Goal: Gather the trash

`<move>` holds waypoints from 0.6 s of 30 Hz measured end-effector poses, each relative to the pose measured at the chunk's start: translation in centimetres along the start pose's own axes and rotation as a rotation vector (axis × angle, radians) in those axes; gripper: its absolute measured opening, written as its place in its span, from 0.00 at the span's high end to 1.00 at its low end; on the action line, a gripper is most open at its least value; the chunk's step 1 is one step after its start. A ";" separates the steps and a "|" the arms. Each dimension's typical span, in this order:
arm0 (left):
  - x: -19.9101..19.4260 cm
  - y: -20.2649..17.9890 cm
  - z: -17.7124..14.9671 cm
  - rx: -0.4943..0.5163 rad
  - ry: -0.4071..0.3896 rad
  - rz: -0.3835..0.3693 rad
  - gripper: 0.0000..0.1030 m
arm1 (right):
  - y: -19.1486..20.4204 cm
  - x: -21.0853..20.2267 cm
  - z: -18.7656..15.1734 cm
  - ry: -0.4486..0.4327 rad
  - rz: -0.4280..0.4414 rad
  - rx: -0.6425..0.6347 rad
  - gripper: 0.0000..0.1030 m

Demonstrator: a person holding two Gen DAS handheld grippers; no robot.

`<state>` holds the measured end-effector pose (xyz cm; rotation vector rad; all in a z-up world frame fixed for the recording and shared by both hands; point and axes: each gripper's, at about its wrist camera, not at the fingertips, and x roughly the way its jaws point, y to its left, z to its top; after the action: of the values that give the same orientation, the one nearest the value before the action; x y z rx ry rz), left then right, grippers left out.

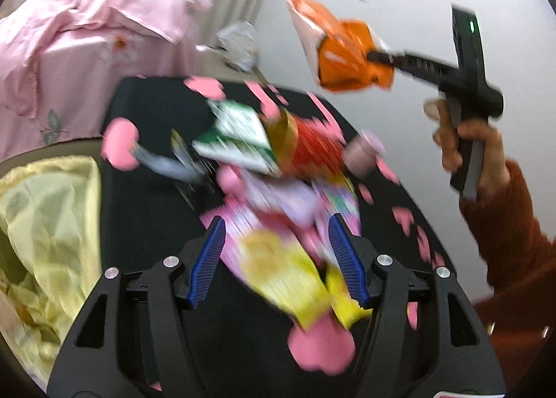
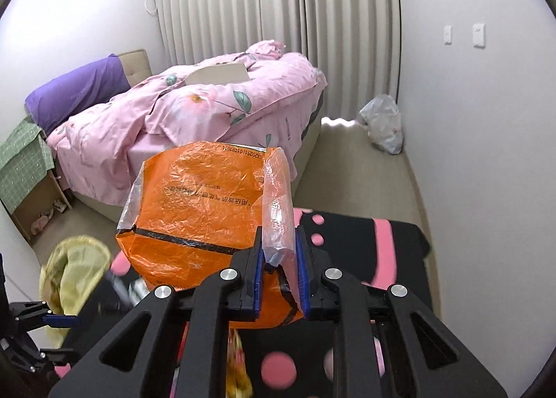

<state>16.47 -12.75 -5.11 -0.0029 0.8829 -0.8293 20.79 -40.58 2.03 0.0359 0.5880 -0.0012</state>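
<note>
Beside the pink-quilted bed (image 2: 194, 109), a black counter (image 1: 146, 196) with pink spots carries blurred wrappers (image 1: 278, 168). Right hand-held gripper (image 2: 278, 276) clamps the orange bag (image 2: 194, 203), raised, long axis tilting upward toward the bed. Left hand-held gripper (image 1: 276, 259) gapes, empty.

The left wrist view looks steeply down, close over the black counter (image 1: 146, 224), facing the wall. The right wrist view looks out toward the bed (image 2: 222, 109). Both share the counter, bed and yellow bag (image 1: 45, 224).
</note>
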 end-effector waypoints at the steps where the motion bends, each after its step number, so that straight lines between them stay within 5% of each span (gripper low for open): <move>1: 0.0 -0.8 -0.9 0.022 0.017 -0.006 0.43 | 0.2 -1.2 -0.9 -0.007 -0.004 -0.010 0.84; 5: 0.6 -3.6 -4.0 0.059 0.056 0.039 0.43 | -0.6 -4.7 -4.0 -0.017 -0.032 0.008 0.84; 13: 2.6 -0.5 -5.3 -0.265 0.105 0.125 0.43 | -0.9 -7.7 -7.8 -0.063 -0.121 0.002 0.84; 17: 4.3 -0.9 -5.4 -0.280 0.157 0.138 0.55 | -1.0 -8.2 -8.6 -0.089 -0.131 0.024 0.84; 18: 4.4 -1.1 -5.4 -0.272 0.152 0.144 0.65 | -1.0 -8.1 -8.7 -0.090 -0.125 0.029 0.84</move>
<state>13.67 -14.61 -11.26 -0.1141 1.1214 -0.5754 9.21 -41.33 -0.71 0.0269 0.4991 -0.1321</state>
